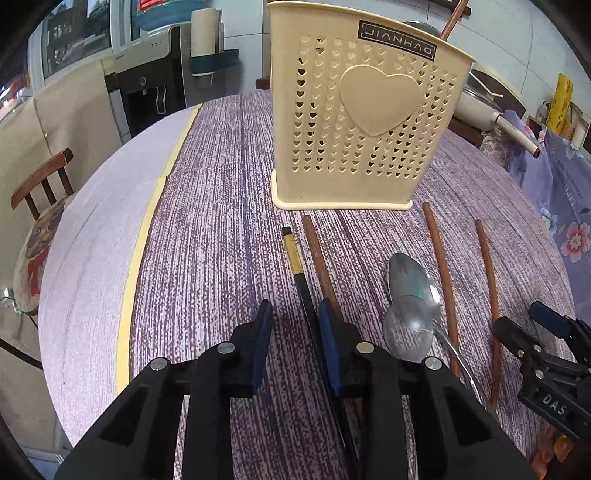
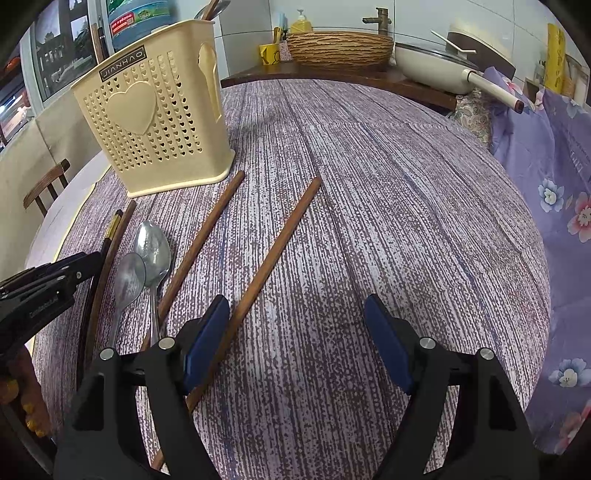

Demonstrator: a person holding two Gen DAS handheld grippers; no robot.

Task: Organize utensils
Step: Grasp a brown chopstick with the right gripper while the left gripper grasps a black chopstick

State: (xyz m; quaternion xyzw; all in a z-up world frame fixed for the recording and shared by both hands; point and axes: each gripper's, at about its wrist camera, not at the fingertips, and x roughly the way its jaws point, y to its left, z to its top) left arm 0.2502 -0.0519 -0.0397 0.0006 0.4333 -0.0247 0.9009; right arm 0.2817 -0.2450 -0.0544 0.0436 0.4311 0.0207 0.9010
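Note:
A cream utensil holder point(image 1: 365, 122) with heart holes stands on the purple table; it also shows in the right wrist view point(image 2: 155, 114). One brown chopstick point(image 1: 452, 22) stands in it. On the table lie a black chopstick with a gold band point(image 1: 295, 258), several brown chopsticks point(image 1: 441, 273) and two metal spoons point(image 1: 410, 280). My left gripper point(image 1: 293, 317) is open, with the black chopstick between its fingers. My right gripper point(image 2: 295, 314) is open and empty, its left finger beside a brown chopstick point(image 2: 273, 254).
A wooden chair point(image 1: 40, 184) stands left of the table. A white pan point(image 2: 436, 64), a woven basket point(image 2: 340, 44) and a yellow mug point(image 2: 269, 53) sit on the counter behind. Flowered purple cloth point(image 2: 554, 184) hangs at the right.

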